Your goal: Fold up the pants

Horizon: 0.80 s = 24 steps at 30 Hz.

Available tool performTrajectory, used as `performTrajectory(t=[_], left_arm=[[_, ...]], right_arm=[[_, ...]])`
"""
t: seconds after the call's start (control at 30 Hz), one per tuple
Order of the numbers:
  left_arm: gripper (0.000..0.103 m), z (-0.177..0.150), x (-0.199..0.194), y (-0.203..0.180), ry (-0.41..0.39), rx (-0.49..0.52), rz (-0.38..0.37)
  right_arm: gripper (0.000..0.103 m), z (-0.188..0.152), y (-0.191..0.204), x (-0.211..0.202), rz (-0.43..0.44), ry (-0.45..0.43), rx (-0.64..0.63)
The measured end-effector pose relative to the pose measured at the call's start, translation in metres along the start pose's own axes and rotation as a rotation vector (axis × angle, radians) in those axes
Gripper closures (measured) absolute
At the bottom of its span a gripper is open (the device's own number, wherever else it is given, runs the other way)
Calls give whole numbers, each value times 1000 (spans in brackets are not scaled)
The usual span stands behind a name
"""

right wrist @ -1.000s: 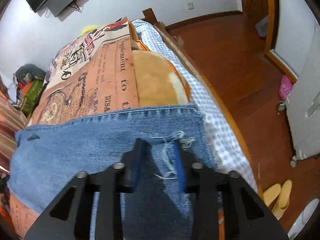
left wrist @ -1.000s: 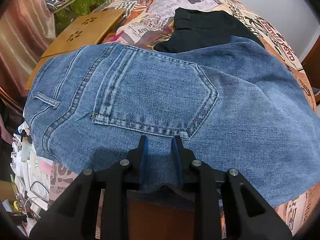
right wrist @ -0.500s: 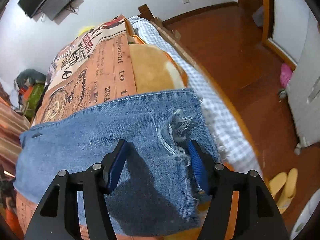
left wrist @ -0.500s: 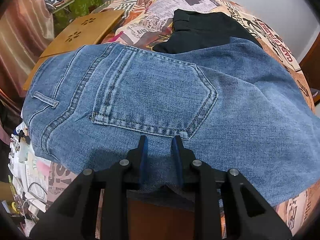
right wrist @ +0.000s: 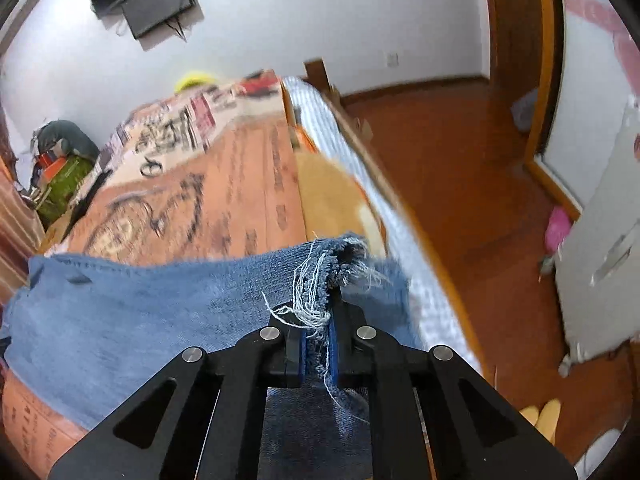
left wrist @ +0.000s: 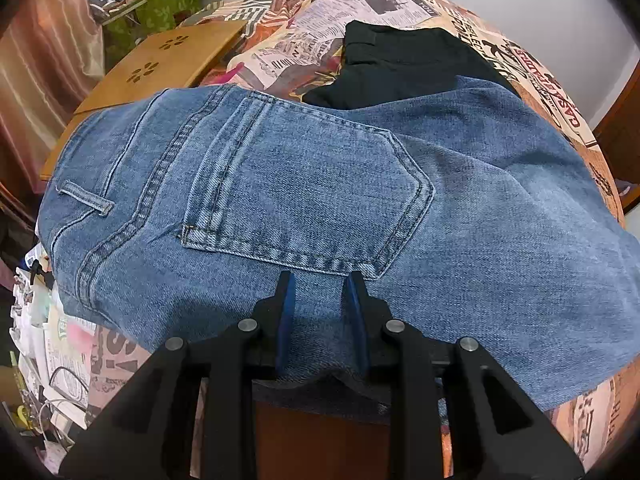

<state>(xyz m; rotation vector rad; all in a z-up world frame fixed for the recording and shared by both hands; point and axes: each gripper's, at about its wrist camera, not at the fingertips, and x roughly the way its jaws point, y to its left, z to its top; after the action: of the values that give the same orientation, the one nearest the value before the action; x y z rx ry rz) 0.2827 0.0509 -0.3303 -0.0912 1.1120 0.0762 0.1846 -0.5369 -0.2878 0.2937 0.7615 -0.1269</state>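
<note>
Right hand-held gripper [right wrist: 318, 334]: half a second ago its jaws stood wide apart over the frayed hem; now they are clenched on that hem, white threads spilling from between the pads. The right wrist view is smeared with motion blur, so the grip looks fresh and the hem is probably already being lifted or pulled.

Left hand-held gripper [left wrist: 319, 286]: unchanged from the earlier frames. Jaws sit narrowly apart with denim bunched between them near the seat edge, just below the back pocket [left wrist: 308, 196]. Whether the pads truly pinch the cloth, I cannot tell; a fold of fabric droops over the gripper body at 6 o'clock.

Jeans [left wrist: 460, 216]: spread flat on the bed [left wrist: 560, 96], seat side up, waistband toward 9 o'clock in the left view, leg running off toward 3 o'clock. A black garment [left wrist: 404, 64] lies beyond them at 12 o'clock, partly under the denim. Wooden board [left wrist: 160, 68] at 10 o'clock, well apart.

Reading: with the hem end now secured, the lengthwise fold can begin, likely carrying hem toward waistband. Risk: the frayed threads give a poor hold and the hem may slip.
</note>
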Motion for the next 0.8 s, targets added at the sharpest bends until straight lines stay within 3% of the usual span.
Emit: performTrajectory(t=[0.2,0.3,0.33,0.4,0.5,0.63,0.8], left_arm=[[75,7,-11,2,6,-21,-13],[73,24,-36,13,-57,-54,-41],[68,30,-43,19,-81,-69,-38],[59,45,-56,34,-127,-96,-3],[58,68,-58,62,-148,-120,73],[58,88,-29,98,-92,-160,166],[57,79,27,117,34,-206,157]], right_arm=[[96,21,18,-11,-84,-88,-136],[96,23,15,-8,-108,-103,-135],[96,23,15,-7,-108,-101,-128],[96,22,13,-3,-109,-87,-117],[96,17,14,7,-120,-62,-115],[96,13,9,16,-134,-53,-100],[96,26,12,18,-185,-74,-120]])
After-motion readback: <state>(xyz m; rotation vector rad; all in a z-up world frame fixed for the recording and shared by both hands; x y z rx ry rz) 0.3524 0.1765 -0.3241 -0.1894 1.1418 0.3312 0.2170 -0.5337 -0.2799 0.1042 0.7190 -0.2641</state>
